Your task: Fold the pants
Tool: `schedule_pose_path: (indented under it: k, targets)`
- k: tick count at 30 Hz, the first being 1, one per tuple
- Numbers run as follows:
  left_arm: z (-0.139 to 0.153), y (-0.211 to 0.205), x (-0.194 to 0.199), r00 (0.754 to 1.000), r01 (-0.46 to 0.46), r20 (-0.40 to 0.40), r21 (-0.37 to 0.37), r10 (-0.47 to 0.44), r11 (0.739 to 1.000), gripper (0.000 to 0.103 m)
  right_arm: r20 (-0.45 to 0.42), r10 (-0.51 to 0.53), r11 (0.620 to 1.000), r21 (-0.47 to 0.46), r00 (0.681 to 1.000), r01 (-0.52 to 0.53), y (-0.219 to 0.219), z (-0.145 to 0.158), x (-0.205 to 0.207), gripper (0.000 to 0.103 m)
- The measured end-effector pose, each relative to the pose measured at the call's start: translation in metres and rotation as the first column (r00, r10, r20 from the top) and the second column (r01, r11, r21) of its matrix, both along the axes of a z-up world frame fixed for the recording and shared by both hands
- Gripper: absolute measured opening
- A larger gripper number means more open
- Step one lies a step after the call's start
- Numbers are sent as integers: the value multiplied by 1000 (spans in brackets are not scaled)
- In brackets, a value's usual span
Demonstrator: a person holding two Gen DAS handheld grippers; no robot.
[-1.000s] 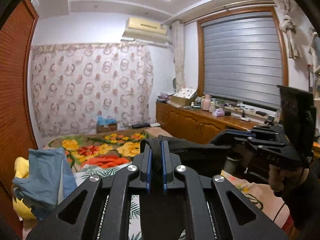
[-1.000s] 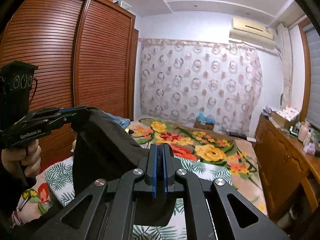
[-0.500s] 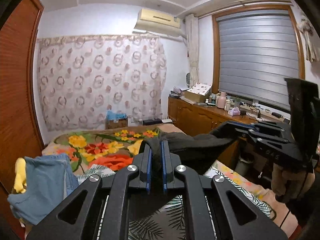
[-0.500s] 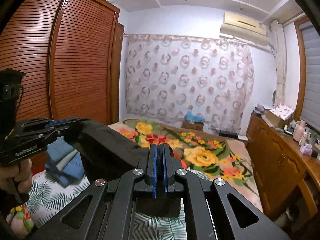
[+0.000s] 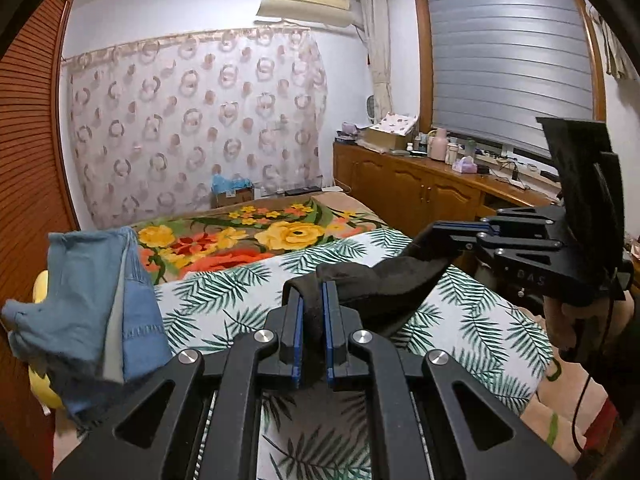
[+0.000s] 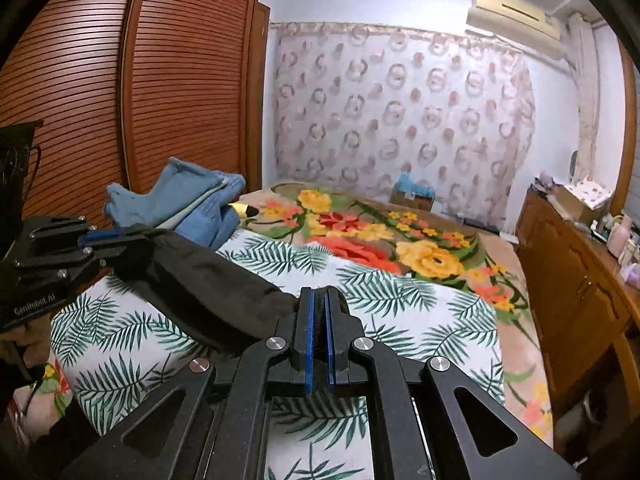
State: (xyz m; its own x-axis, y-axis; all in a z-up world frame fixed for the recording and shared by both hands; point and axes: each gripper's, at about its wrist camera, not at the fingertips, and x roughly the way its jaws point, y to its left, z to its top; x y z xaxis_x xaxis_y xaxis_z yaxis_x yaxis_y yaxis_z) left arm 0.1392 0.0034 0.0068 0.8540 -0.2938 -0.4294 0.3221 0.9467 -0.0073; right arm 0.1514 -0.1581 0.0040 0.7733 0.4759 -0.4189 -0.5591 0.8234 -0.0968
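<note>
A: Pants (image 6: 208, 280): black, strung taut between both grippers above the near part of the bed. Left gripper (image 5: 312, 304) clenched on one end, right gripper (image 6: 318, 312) clamped on the other.

B: Any readable text?

A: "GenRobot.AI" on the left unit's body as seen from the right wrist. Right unit shows partial letters, looks like "DAS", can't confirm.

B: Surface?

A: Bed with a white palm-leaf sheet (image 5: 248, 292) near, floral blanket (image 6: 384, 236) farther. Stack of blue folded clothes (image 5: 92, 300) at the left edge, something yellow under it.

B: Room?

A: Slatted wood wardrobe (image 6: 160, 80) left, ring-print curtain (image 5: 192, 120) on the far wall, AC unit (image 5: 304, 0) above it. Wood cabinets (image 5: 404, 196) with clutter on the right, under a window blind (image 5: 508, 60).
</note>
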Motion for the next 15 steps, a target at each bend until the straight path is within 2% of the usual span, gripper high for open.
schedule_pose_path:
  k: [6,9,15]
  targets:
    - [-1,1,-14,1000,20,-17,-14,-20,1000,9,-19,21,1000,0,1000,-21,-9,11,-7,5]
    - [-6,-3,-21,999,28,-29,-16,-28,999,9,-37,31,1000,3,999,-31,-17,4,-20,5]
    - [-17,-10,-33,998,35,-43,0,-35,999,9,-73,33,999,-1,997,-33,-22,1,-19,5]
